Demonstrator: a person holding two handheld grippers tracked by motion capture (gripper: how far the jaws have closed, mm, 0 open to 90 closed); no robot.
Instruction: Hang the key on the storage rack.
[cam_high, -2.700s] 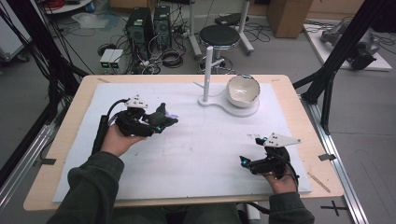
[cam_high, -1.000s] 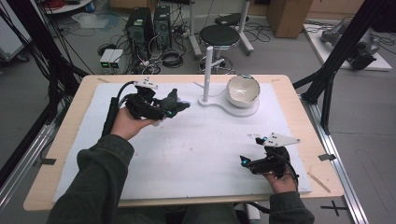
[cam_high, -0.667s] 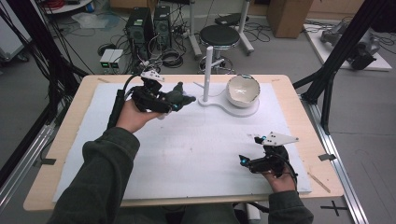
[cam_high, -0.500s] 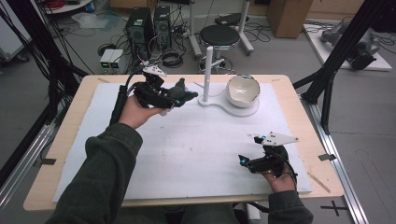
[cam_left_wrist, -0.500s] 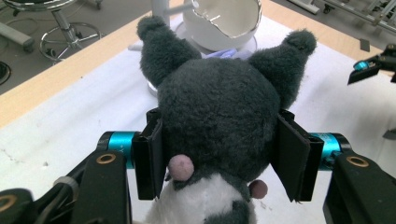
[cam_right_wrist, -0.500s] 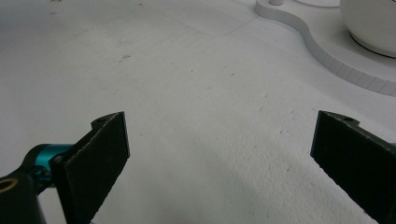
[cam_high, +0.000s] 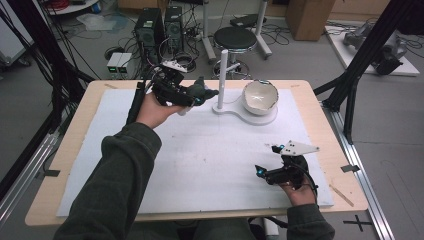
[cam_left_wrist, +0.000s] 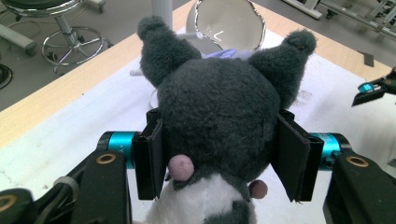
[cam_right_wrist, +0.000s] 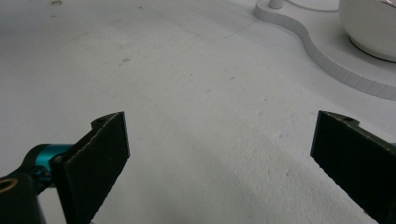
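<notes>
The left hand-held gripper pinches the dark grey plush toy with pointed ears by its head, above the table near the white egg-shaped bowl. The soft head could squirm loose. The right hand-held gripper rests spread.

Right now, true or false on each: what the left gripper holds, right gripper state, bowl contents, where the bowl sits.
1. The left gripper is shut on the dark plush toy. True.
2. The right gripper is clamped on a cloth. False: its fingers stand apart over the bare white mat.
3. The white bowl sits on the white stand base beside the upright post. True.
4. The plush toy lies inside the bowl. False: it is held left of the post.
</notes>
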